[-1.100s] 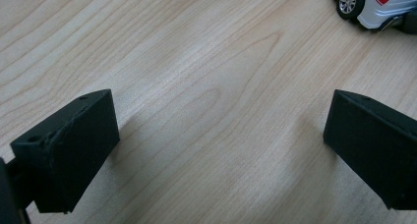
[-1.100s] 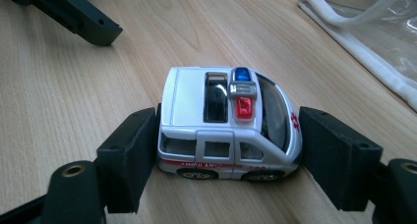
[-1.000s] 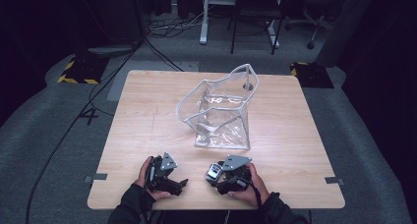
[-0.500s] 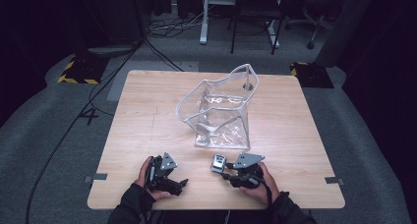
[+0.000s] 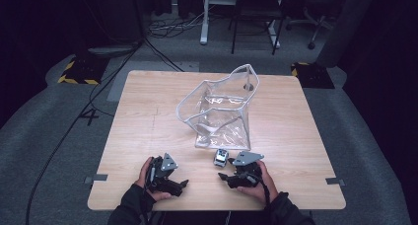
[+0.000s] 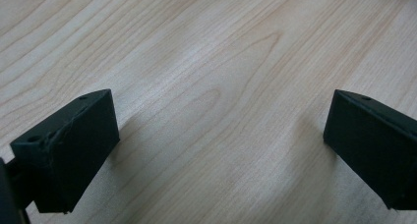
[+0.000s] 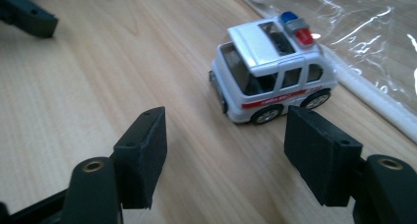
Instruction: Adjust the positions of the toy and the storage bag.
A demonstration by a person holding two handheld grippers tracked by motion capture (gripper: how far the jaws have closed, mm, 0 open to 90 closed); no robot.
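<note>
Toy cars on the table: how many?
1. A white toy van with a red-and-blue light bar stands beside the clear plastic bag, just ahead of the right gripper. None visible inside the bag.

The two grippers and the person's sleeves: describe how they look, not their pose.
Both the left gripper and the right gripper are black handheld units, each topped by a grey three-cornered plate. Their jaws end in blocky black pads with small round screw holes; the arms behind the right one's pads carry brass-coloured holes. The person wears dark sleeves reaching to the wrists.
</note>
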